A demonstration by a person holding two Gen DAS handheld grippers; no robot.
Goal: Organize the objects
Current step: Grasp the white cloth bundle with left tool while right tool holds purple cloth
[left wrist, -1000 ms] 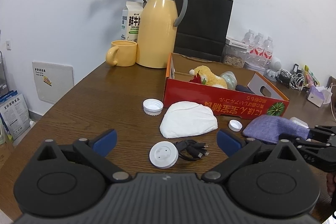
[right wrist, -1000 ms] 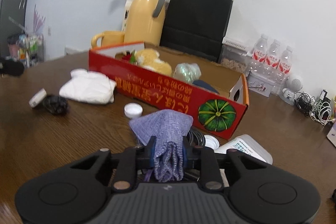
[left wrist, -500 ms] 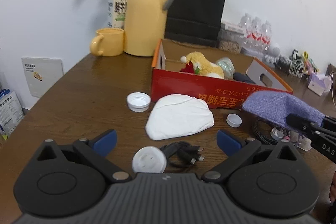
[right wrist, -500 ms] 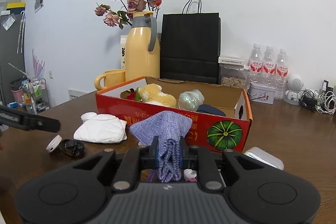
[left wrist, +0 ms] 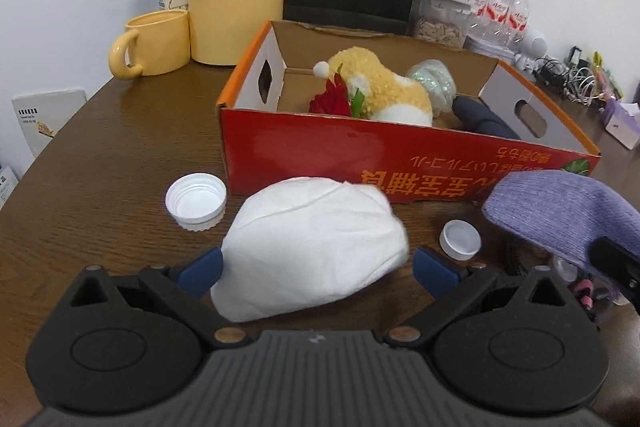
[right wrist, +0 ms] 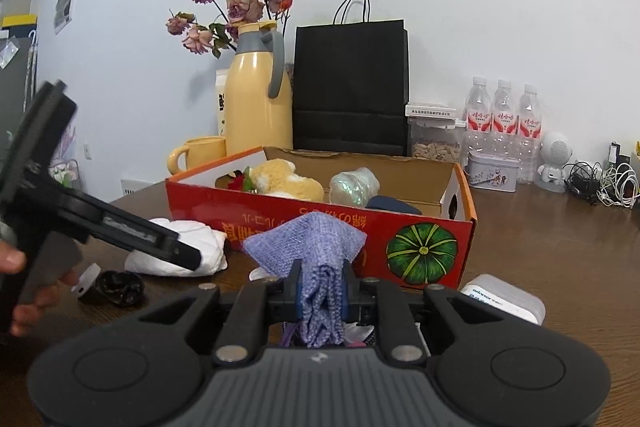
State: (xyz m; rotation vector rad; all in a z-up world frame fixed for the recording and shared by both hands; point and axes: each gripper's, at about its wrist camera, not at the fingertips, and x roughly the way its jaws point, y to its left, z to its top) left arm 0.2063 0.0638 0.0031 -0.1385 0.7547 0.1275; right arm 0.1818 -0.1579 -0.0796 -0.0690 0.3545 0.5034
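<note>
table [left wrist: 100,163] was dark wood, grained, slight sheen. box [left wrist: 360,163] was glossy printed cardboard, raw brown inside. purple cloth [right wrist: 316,247] was coarse knit; white cloth [left wrist: 312,247] soft, matt. caps [left wrist: 196,201] were smooth white plastic. mug [left wrist: 156,41] was glossy ceramic.

A purple cloth [right wrist: 316,267] is clamped between the fingers of the right gripper [right wrist: 320,297]. Behind it, a red box [right wrist: 420,247] is seen on the table [right wrist: 560,247]. 3 bottles [right wrist: 504,131] are lined up by the wall.
</note>
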